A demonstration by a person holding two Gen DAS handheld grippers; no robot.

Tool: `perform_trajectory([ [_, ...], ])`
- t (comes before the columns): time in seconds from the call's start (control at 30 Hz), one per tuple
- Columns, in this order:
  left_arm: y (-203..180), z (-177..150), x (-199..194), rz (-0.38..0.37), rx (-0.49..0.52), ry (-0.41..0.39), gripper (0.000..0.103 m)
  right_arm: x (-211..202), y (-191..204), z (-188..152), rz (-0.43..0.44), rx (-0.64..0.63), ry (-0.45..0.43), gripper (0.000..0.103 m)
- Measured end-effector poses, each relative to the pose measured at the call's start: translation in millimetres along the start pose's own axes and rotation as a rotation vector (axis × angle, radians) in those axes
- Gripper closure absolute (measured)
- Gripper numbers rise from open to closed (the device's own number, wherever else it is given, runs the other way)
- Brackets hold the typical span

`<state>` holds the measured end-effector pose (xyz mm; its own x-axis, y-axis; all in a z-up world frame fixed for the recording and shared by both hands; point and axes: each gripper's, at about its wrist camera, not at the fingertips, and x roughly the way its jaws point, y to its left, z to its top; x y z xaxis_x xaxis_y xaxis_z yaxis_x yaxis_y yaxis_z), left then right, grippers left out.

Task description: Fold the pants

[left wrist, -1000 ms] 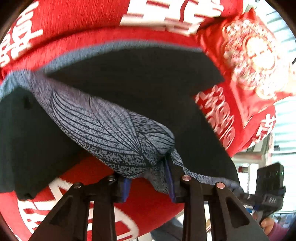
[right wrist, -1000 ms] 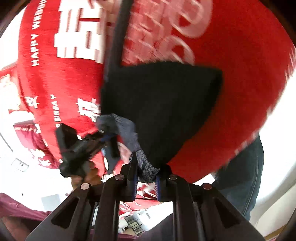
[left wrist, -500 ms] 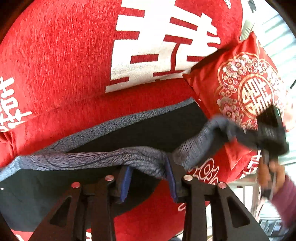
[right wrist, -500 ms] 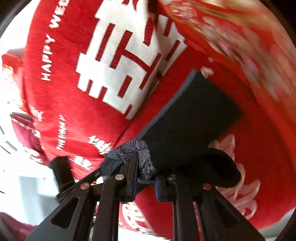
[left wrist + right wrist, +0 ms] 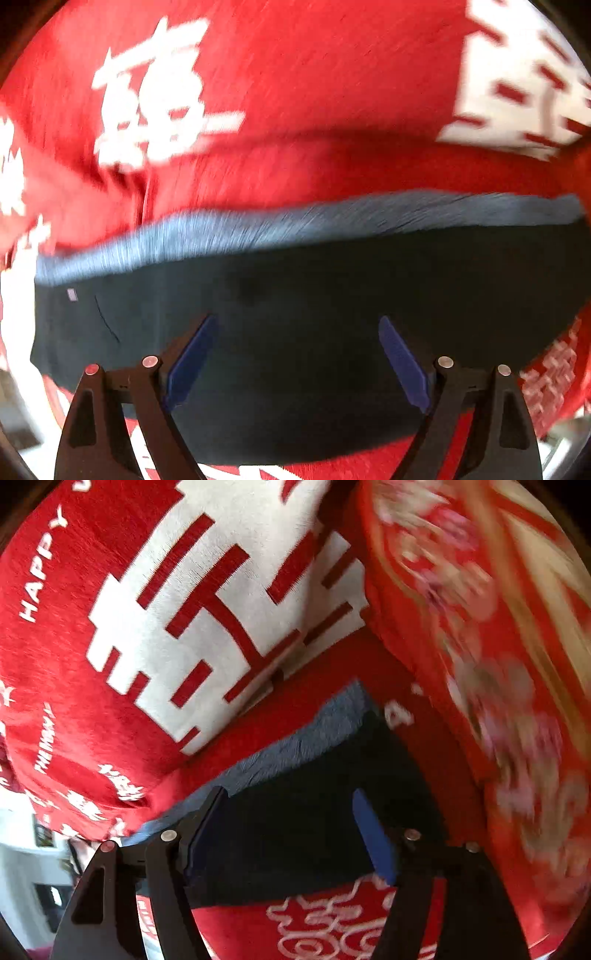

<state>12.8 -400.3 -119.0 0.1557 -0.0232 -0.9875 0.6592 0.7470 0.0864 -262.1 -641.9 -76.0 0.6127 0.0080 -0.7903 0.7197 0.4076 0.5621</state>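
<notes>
While both jaws, just opened, stand wide and empty, the folded dark pants [image 5: 314, 332] lie flat on the red bedspread [image 5: 295, 74], long axis crosswise directly beneath the left gripper [image 5: 295, 362], right gripper [image 5: 288, 830] over one end.

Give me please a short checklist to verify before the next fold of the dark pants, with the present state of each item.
1. Left gripper released, jaws just opened, nothing between them: ok.
2. Right gripper released, jaws just opened: ok.
3. Pants lie flat on the red blanket: ok.
4. Grey patterned edge runs straight along the fold: ok.
5. Red pillow clear of the pants: cannot tell, blurred.
</notes>
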Motion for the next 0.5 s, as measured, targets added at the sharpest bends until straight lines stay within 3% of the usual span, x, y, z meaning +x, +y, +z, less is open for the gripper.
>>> perform_trajectory([
  [0.07, 3, -7, 15, 0.01, -0.024, 0.029, 0.013, 2, -14, -12, -0.03, 0.034, 0.009, 0.032],
  [0.23, 5, -9, 16, 0.002, -0.032, 0.005, 0.013, 21, -52, -29, -0.025, 0.171, 0.026, 0.045],
  [0.27, 4, -8, 17, 0.004, -0.027, 0.007, 0.013, 24, -57, -27, -0.014, 0.195, 0.015, 0.052],
  [0.3, 3, -7, 16, 0.007, -0.022, 0.012, 0.013, 28, -61, -25, 0.0, 0.216, 0.009, 0.079],
  [0.33, 2, -5, 16, 0.01, -0.018, 0.015, 0.013, 29, -61, -22, 0.008, 0.229, 0.013, 0.096],
  [0.4, 2, -3, 14, 0.015, -0.012, 0.013, 0.013, 21, -51, -17, 0.037, 0.189, -0.016, 0.096],
  [0.47, 2, -4, 17, 0.012, -0.013, 0.01, 0.013, 17, -42, -19, -0.015, 0.111, -0.002, 0.096],
  [0.5, 3, -5, 19, 0.013, -0.021, 0.003, 0.007, 22, -45, -20, -0.048, 0.104, 0.024, 0.095],
])
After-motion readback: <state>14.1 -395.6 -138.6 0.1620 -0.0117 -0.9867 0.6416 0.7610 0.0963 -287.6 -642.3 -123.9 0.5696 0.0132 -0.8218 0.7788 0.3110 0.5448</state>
